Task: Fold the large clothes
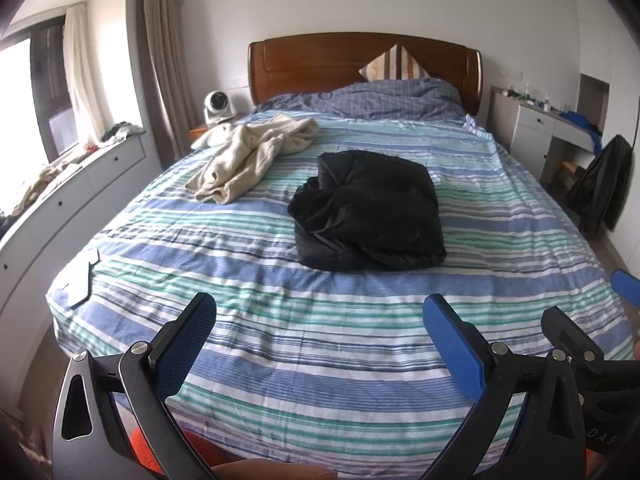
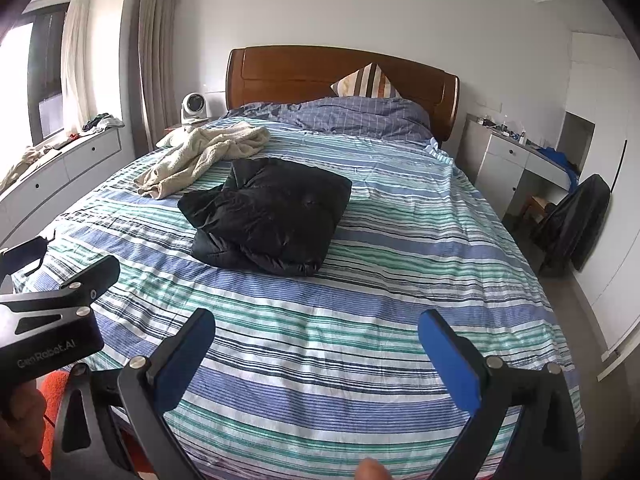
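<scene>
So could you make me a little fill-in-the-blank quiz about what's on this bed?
1. The folded jacket in the middle of the bed is ____ in colour.
2. The crumpled cream garment lies nearer the ____ than the jacket does.
3. Both the left gripper and right gripper hold ____.
4. The striped pillow leans against the wooden ____.

Missing words: black; headboard; nothing; headboard

jacket (image 1: 366, 212) mid-bed (image 1: 280, 360), robe (image 1: 248, 156) behind left, pillow (image 1: 394, 65) at headboard (image 1: 320, 60)

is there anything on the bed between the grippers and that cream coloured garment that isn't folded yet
Partly. The folded black jacket lies mid-bed, more across the right gripper's line to the cream garment. From the left gripper only striped bedding lies between.
</scene>
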The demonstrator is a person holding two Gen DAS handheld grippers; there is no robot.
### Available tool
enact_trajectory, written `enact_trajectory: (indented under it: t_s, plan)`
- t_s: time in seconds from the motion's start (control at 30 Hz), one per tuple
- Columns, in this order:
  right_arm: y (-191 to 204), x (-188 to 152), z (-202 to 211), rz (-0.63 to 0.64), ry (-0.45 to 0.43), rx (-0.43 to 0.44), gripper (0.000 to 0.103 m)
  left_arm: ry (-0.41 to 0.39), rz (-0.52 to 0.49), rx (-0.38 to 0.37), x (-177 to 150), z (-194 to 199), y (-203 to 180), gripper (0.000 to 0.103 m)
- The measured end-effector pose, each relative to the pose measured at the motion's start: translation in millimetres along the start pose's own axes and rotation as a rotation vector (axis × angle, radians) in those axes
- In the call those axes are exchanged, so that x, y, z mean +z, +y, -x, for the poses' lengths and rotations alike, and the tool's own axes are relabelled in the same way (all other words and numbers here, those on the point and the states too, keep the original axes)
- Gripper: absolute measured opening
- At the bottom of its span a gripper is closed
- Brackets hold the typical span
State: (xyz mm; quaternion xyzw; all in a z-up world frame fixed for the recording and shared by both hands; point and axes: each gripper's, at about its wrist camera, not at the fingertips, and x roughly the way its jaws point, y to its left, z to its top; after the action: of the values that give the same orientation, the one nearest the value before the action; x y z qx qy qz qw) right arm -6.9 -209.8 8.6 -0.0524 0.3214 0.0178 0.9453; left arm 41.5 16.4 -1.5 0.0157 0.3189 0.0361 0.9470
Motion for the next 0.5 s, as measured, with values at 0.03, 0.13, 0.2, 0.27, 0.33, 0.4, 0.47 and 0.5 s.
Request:
enact_trajectory:
  t_s: [0.03,0.13,0.2,0.27,0.33,0.4,0.47,0.5]
  plan:
    - [0.1,0.4,0.8,0.0,-0.003,-0.001,0.103,0.001,-0.001,0.001,-0.1,-0.1,-0.1,0.103]
    - [-0.3,0.7,2.7,-0.001,-0.009,-0.011,0.103,0.005,0.0,0.001,-0.9,0.1,1.1,0.103]
    - [-1.0,0.3,1.7,-0.003,-0.006,-0.012,0.103,0.01,0.001,-0.003,-0.8,-1.1,1.4,0.103]
    - [-2.3,-1.0,0.4,-0.004,0.0,-0.013,0.103,0.014,0.002,-0.005,-1.4,-1.8,0.8,0.103]
    - [-3.2,-2.3,-1.1,-0.002,0.005,-0.016,0.103,0.017,-0.001,-0.006,-1.9,-2.4,-0.8,0.103]
    - [-3.7,-2.8,-2.4,-0.003,0.008,-0.018,0.103,0.015,0.0,-0.014,-2.9,-2.1,-1.9,0.103]
    - [-4.8,-3.3,-3.3,-0.005,0.01,-0.018,0.103,0.012,0.002,-0.026,-3.2,-1.1,-2.7,0.103]
    - [-5.3,-3.3,-3.7,-0.006,0.011,-0.017,0.103,0.009,0.003,-0.028,-3.6,-0.4,-3.5,0.103]
